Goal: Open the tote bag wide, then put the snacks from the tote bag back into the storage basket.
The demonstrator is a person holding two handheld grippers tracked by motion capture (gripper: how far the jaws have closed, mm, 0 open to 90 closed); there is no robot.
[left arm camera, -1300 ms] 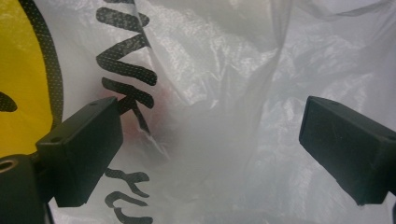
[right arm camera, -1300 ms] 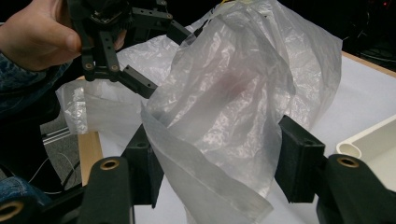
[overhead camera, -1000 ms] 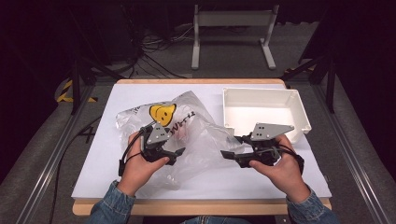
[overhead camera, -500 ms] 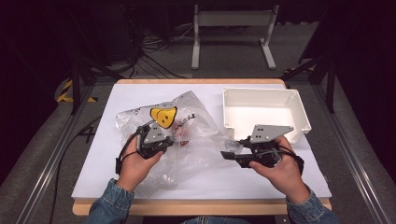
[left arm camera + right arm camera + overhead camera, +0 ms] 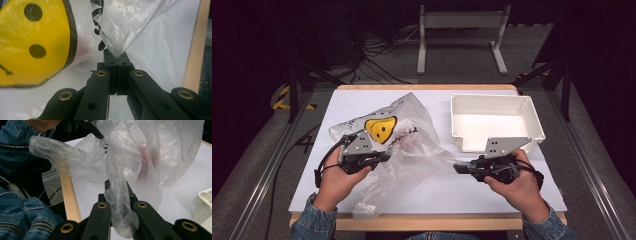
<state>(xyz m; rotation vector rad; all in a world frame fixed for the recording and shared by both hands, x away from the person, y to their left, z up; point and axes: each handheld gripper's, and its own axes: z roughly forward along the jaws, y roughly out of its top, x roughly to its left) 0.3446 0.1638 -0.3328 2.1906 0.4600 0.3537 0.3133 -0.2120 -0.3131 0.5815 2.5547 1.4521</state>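
Plastic bag (image 5: 404, 145) sprawls over the left-centre tabletop (image 5: 492, 192) and fills the span between left gripper (image 5: 384, 156) and right gripper (image 5: 458, 168); no straight pass there. White tray (image 5: 532, 117) blocks the far right. Bare tabletop runs along the near edge, centre to right, and down the far-left strip.

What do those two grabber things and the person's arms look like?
Both grippers, left and right, are black, each topped by a grey three-cornered plate with small holes. Up close, the jaws are flat black bars joined with brass-coloured rivets. A black cable loops from the left one. The person wears blue denim sleeves, and a dark strap circles the right wrist.
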